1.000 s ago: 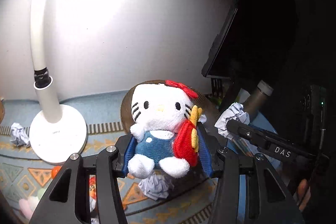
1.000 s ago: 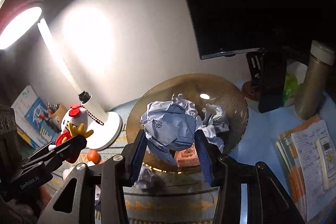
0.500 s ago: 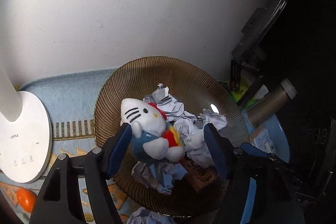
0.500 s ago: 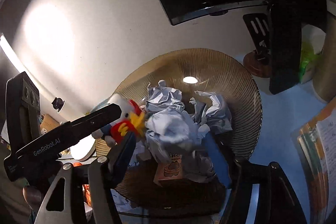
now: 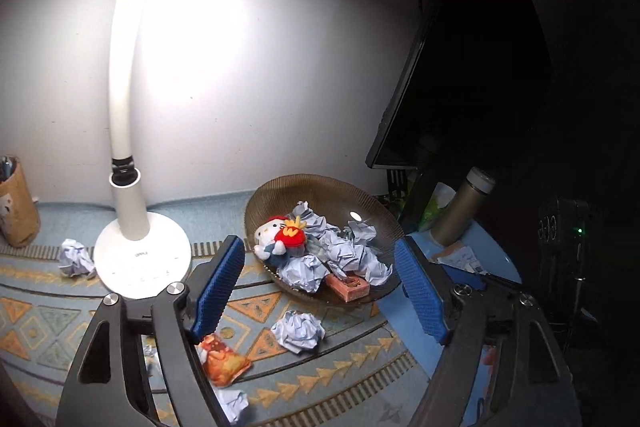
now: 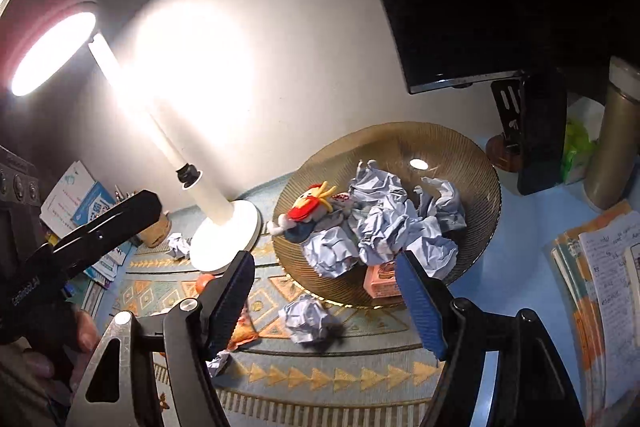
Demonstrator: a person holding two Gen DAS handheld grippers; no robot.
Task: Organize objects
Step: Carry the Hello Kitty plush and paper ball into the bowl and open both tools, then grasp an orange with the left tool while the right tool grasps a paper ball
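Bench w/ patterned woven mat (image 5: 352,379) under a white wall, lit by a white desk lamp (image 5: 140,255). Round ribbed brown glass dish (image 5: 332,195) holds crumpled pale-blue paper balls (image 5: 344,251), a pink box (image 5: 348,286) and the plush cat toy (image 5: 280,235). Toy lies on its side at the dish's left rim, head toward the lamp. Left gripper (image 5: 320,287) and right gripper (image 6: 324,299) both released, jaws just been opening, nothing between them. One loose paper ball (image 5: 298,331) on mat in front of dish.

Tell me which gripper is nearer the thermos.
Right. The right gripper has the thermos ahead to its right, past the bowl. The left gripper sits further left, nearer the lamp. Both jaws have just been opening, empty.
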